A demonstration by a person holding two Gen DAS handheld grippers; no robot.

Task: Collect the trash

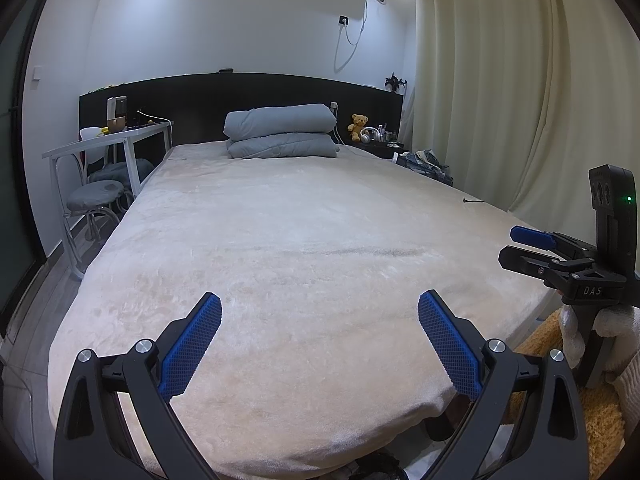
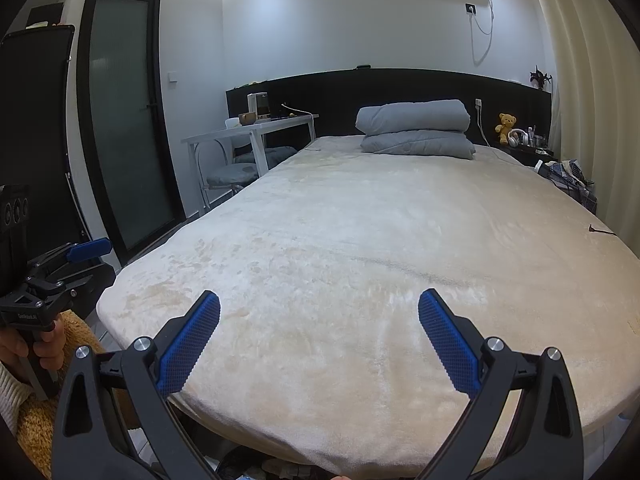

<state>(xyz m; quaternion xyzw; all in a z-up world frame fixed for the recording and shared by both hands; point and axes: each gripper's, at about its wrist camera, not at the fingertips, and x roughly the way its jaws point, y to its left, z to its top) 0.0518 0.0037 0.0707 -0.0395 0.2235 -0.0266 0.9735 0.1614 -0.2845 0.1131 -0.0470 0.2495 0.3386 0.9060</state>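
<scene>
A small dark scrap like a twist tie [image 1: 473, 201] lies on the cream bed cover [image 1: 280, 248] near its right edge; it also shows in the right wrist view [image 2: 601, 231]. My left gripper [image 1: 320, 308] is open and empty above the foot of the bed, far from the scrap. My right gripper [image 2: 319, 307] is open and empty, also over the foot of the bed [image 2: 340, 240]. Each gripper shows from the side in the other's view: the right one [image 1: 520, 248] and the left one [image 2: 96, 256].
A folded grey duvet [image 1: 280, 131] lies at the head of the bed. A white desk [image 1: 108, 140] with stools stands on the left. A nightstand with a teddy bear [image 1: 357, 125] and a pile of clothes [image 1: 424, 160] are on the right, by the curtains [image 1: 500, 80].
</scene>
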